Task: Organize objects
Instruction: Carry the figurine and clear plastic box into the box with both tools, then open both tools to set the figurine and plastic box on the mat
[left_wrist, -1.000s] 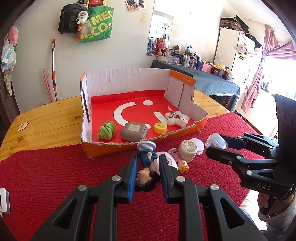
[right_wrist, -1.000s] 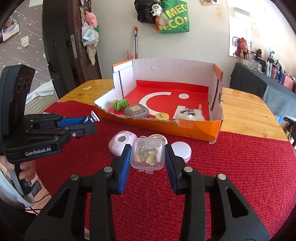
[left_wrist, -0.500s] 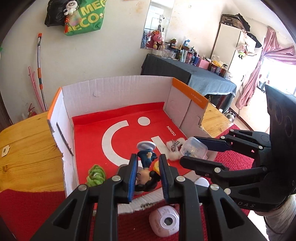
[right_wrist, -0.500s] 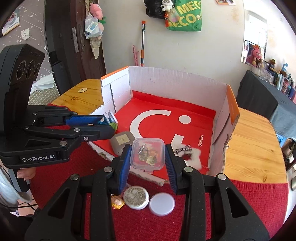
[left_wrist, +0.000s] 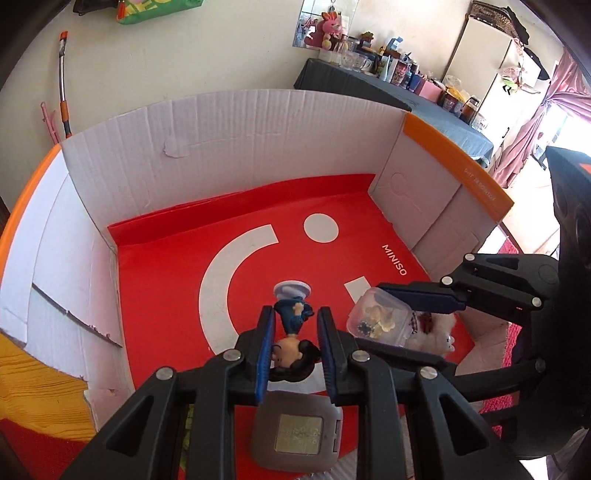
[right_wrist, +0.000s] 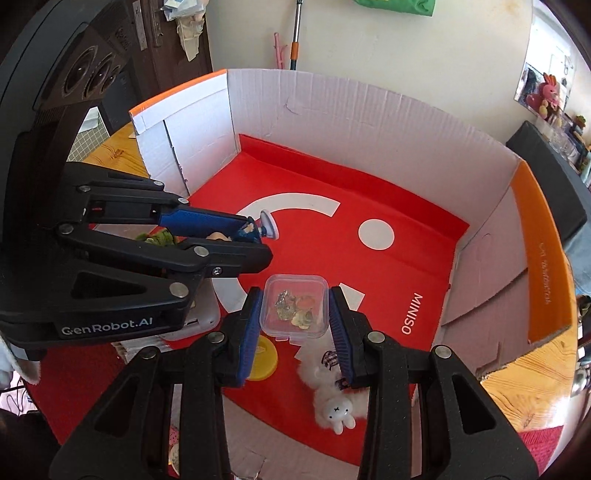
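Jaws clenched: my left gripper (left_wrist: 293, 345) grasps a figurine (left_wrist: 293, 332), my right gripper (right_wrist: 294, 317) a clear case (right_wrist: 294, 304), both above the box (left_wrist: 236, 133)

Box floor (left_wrist: 332, 206), back half: bare red liner, open for passage.
Box walls (left_wrist: 229, 136): tall white cardboard on 3 sides, blocking entry from left, back, right.
Front left: grey case (left_wrist: 297, 437) and green item (right_wrist: 159, 238) in the way.
Front right: yellow disc (right_wrist: 264, 360) and white plush (right_wrist: 332, 402) occupying floor.
Between left gripper (left_wrist: 295, 332) and right gripper (right_wrist: 295, 314): narrow gap only.
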